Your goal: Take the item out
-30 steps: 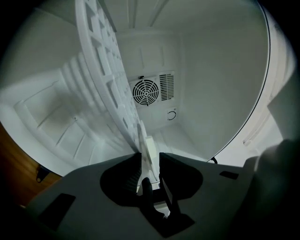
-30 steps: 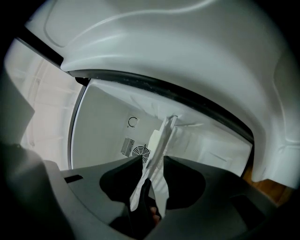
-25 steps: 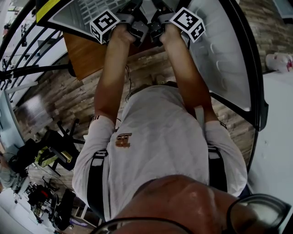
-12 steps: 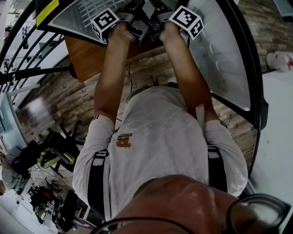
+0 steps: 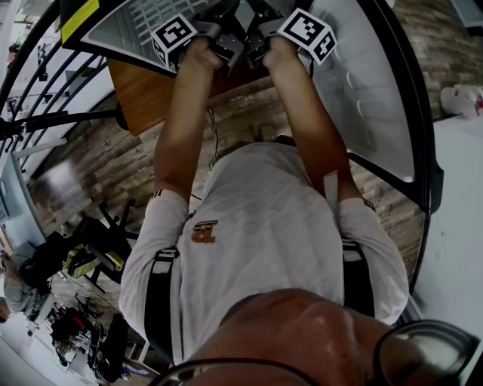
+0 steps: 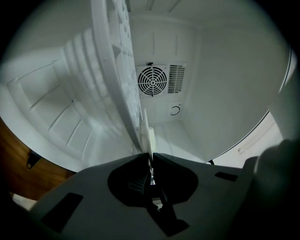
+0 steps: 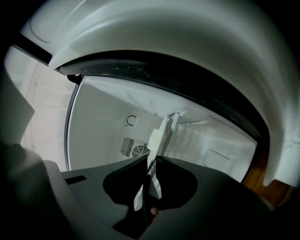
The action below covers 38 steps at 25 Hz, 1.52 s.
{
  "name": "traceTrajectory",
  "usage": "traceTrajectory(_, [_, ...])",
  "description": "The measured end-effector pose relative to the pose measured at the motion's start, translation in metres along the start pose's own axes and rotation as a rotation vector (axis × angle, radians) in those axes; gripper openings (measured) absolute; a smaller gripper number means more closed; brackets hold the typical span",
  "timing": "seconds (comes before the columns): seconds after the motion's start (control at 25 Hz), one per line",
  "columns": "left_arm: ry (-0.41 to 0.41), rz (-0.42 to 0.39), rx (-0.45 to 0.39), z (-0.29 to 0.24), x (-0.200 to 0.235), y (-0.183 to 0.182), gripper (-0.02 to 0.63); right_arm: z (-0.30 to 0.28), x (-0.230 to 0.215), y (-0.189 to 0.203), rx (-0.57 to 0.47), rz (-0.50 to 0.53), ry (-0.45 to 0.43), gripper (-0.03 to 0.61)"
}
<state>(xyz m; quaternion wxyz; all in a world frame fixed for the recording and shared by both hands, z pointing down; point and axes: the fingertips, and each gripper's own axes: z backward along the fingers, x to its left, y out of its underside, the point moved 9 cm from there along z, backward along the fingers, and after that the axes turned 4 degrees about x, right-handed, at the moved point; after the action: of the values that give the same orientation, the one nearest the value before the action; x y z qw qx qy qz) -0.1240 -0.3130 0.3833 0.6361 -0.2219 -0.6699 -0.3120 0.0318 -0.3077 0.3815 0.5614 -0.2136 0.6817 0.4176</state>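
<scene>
A white grid shelf (image 6: 117,70) stands edge-on inside a small open fridge; it also shows as a grey grid (image 5: 143,19) at the top of the head view. My left gripper (image 6: 149,157) has just been closing, and its jaws now pinch the shelf's thin front edge. My right gripper (image 7: 151,159) is shut on the same shelf (image 7: 164,133) a little to the side. In the head view both grippers, left (image 5: 225,30) and right (image 5: 256,30), reach level into the fridge side by side.
The fridge's rear wall carries a round fan grille (image 6: 152,80). Its open door (image 5: 370,98) hangs at the right, close to my right arm. The fridge rests on a wooden top (image 5: 143,94). Below is wood-look flooring with equipment at the lower left.
Both hands sit slightly higher in the head view than a second ago, the left a touch more. The shelf and the door have kept their places.
</scene>
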Motion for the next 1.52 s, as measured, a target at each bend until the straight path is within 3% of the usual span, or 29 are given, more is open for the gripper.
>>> traceTrajectory(0.48, [0.028, -0.04, 0.012, 0.004, -0.009, 0.001, 0.038, 0.003, 0.009, -0.001, 0.012, -0.093, -0.016, 0.052])
traceTrajectory(0.6, [0.041, -0.064, 0.01, 0.021, -0.012, 0.016, 0.038, 0.021, 0.014, 0.012, 0.009, -0.109, -0.036, 0.051])
traceTrajectory(1.04, [0.112, -0.095, -0.013, 0.041, -0.04, 0.036, 0.037, 0.041, 0.038, 0.021, 0.021, -0.083, -0.085, 0.049])
traceTrajectory(1.52, [0.096, -0.127, -0.073, 0.087, -0.047, 0.07, 0.037, 0.073, 0.048, 0.052, 0.094, -0.065, -0.123, 0.049])
